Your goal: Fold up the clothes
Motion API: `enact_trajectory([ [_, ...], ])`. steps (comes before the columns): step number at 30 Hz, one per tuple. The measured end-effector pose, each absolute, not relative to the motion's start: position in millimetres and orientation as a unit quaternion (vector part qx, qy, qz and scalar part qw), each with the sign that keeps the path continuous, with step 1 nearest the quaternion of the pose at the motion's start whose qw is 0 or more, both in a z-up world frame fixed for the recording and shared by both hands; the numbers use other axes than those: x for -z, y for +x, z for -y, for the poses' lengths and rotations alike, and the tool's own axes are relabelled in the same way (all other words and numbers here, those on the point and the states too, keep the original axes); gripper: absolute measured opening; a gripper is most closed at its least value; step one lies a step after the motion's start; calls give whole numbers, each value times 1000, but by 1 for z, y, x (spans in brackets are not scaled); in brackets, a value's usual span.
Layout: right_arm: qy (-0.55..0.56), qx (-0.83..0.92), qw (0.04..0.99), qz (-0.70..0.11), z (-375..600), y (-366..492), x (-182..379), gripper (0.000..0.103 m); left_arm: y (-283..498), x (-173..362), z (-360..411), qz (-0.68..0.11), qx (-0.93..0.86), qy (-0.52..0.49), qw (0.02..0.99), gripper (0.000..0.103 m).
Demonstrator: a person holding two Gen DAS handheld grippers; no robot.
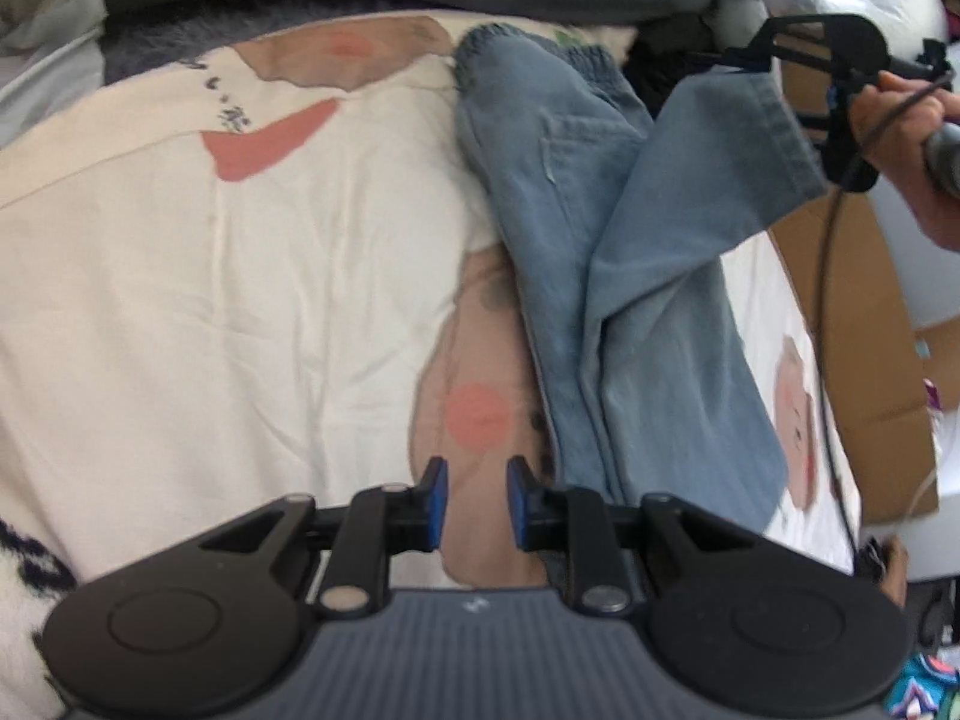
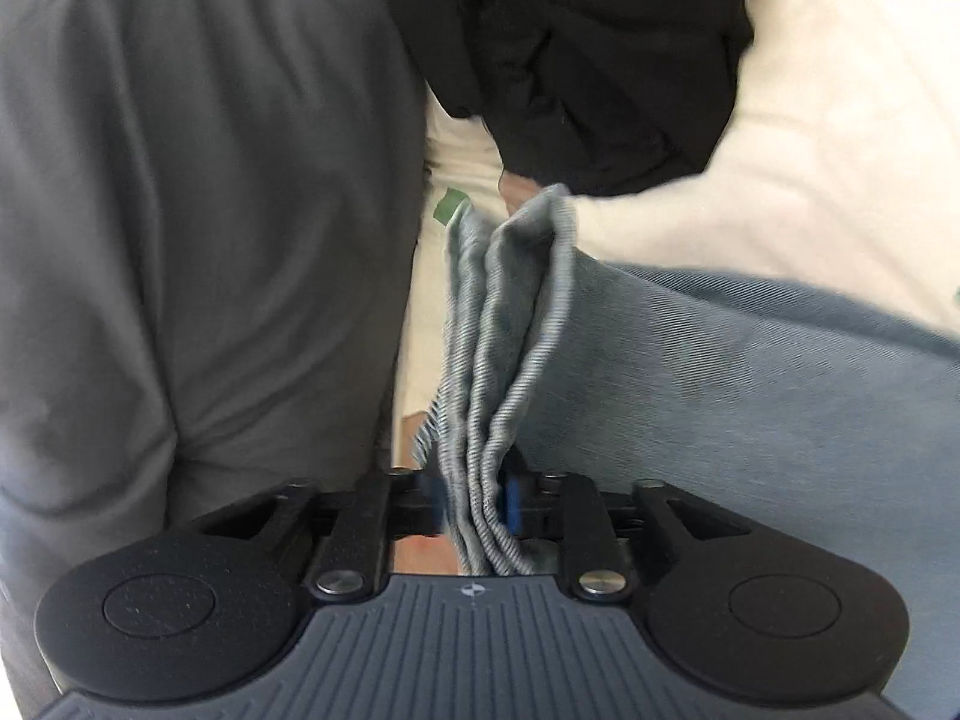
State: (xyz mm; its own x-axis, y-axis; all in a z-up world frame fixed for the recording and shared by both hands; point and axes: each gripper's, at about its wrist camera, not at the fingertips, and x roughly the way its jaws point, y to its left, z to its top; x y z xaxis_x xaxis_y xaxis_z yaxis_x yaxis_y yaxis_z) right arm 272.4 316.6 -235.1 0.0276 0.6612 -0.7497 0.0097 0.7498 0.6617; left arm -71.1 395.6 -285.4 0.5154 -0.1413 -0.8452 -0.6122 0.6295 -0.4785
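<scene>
Light-blue jeans (image 1: 600, 276) lying on the cream printed bedsheet (image 1: 210, 300). Right gripper (image 2: 474, 504) pinching their lifted hem, raising one leg. Left gripper (image 1: 477, 501) hovering just left of jeans, jaws parted, holding nothing.

Jeans on the bed cover, one leg end lifted

The jeans (image 1: 564, 276) lie on the right part of the bed cover (image 1: 240, 276); a cardboard box (image 1: 870, 324) sits right of them, a grey garment (image 2: 198, 228) behind.
</scene>
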Motion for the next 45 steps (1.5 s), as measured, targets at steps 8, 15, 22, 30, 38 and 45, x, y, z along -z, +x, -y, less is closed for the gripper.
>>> enact_trajectory([
  [8, 323, -309, 619, -646, -323, 285, 233, 82, -59, 277, -410, -435, -208, -380, 789, 44],
  [15, 359, -293, 559, -688, -337, 305, 243, 90, -37, 276, -411, -417, -230, -349, 807, 52],
  [22, 286, -284, 563, -722, -348, 306, 211, 92, -23, 284, -411, -422, -250, -344, 801, 52],
  [30, 209, -282, 586, -731, -359, 295, 167, 97, -7, 278, -411, -410, -250, -318, 817, 52],
  [38, 22, -378, 570, -729, -392, 287, 154, 99, -14, 284, -403, -417, -250, -326, 810, 52],
  [45, 2, -395, 586, -708, -362, 297, 172, 99, -5, 284, -412, -405, -249, -322, 819, 52],
])
